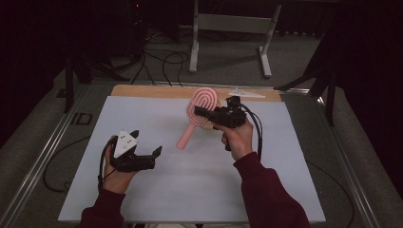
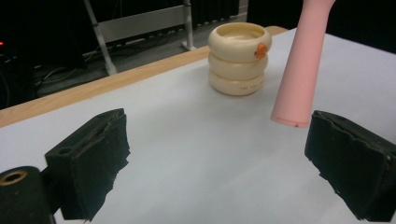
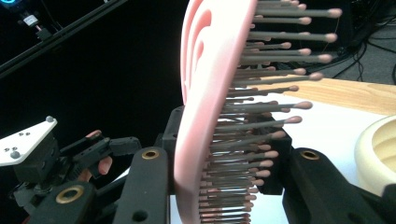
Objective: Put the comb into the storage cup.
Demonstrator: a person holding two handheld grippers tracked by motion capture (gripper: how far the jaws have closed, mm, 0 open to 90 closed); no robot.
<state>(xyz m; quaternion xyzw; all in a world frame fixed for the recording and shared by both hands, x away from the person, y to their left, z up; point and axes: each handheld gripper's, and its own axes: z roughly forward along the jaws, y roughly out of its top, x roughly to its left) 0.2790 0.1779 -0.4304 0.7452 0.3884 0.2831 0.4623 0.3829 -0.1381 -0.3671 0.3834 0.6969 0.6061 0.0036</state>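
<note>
Over the white-covered bench point(image 1: 190, 180), the right claw point(image 1: 202, 113) clamped a pink plastic hairbrush point(image 1: 202, 102), handle slanting down toward the left claw point(image 1: 145, 145) (jaws apart, nearer).

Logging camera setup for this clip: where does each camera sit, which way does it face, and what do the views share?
High view: above the person's side, looking forward and down on the table; both forearms, left gripper, right gripper.
Left gripper view: between its open jaws, toward the cream holder.
Right gripper view: along jaws clamping the pink hairbrush; left gripper beyond.
Shared: all show the hairbrush.
</note>
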